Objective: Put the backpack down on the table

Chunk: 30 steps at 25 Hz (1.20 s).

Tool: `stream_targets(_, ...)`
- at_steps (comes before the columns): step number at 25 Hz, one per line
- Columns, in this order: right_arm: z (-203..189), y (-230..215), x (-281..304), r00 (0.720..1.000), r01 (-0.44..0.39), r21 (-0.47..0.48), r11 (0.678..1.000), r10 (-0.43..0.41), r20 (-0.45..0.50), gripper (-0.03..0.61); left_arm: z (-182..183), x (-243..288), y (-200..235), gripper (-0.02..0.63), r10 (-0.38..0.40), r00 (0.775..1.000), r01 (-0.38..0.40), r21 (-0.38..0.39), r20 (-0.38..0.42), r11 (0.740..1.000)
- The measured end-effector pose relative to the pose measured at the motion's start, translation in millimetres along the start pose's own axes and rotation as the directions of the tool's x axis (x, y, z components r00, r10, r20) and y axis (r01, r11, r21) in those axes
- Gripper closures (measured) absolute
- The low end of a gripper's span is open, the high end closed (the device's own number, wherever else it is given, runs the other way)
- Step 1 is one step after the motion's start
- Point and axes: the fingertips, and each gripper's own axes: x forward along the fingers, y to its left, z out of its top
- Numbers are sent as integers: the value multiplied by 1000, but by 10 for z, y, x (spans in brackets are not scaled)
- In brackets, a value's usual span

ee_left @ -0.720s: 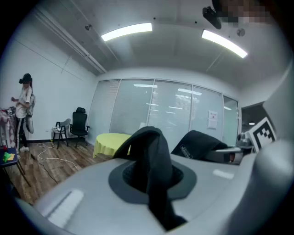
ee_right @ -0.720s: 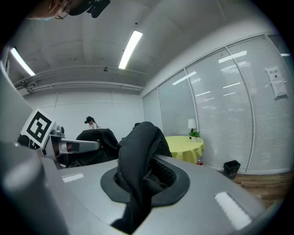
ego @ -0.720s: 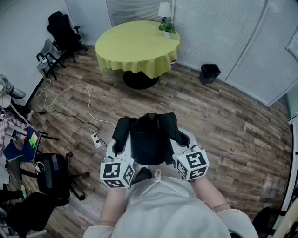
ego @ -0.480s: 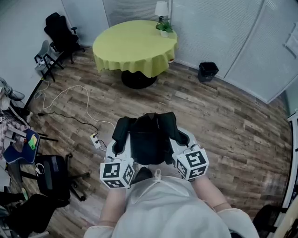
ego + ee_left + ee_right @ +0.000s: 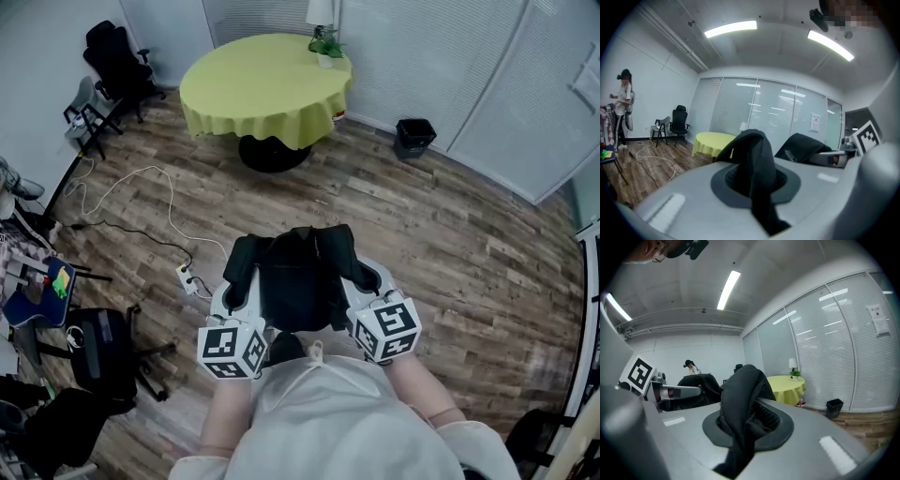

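The black backpack (image 5: 300, 281) hangs at the person's chest above the wood floor (image 5: 450, 234), well apart from the round table (image 5: 267, 80) with its yellow cloth. The left gripper (image 5: 240, 289) and right gripper (image 5: 366, 281) each have their jaws nearly closed, pinching a shoulder strap (image 5: 757, 159). The bag looks soft and saggy, probably moderately heavy, so the padded straps seem the sound hold. A lamp (image 5: 320, 11) and plant (image 5: 325, 45) occupy the table's far edge. A cable (image 5: 141, 187) and a bin (image 5: 413, 137) lie off the direct path.
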Motion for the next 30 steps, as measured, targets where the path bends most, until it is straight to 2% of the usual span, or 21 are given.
stream_targets(7,-52,-51,141,1000,-11,13,1000,11,-14,538,-53,129,84,578,-2,1000,1,-22,-24,1000)
stream_targets(16,13,-153,765,999,21,8,1000,-21,-41,538,18,722,486,578,-46,998,44,-44,-46,998)
stream_targets(22,307,-137,1474,998,50,-2,999,-50,-40,538,341,1244,1004,578,-91,995,89,-45,-43,995)
stream_targets(30,701,35,2617,995,99,9,995,-99,-7,538,832,1943,1968,578,-145,989,145,-19,-26,989)
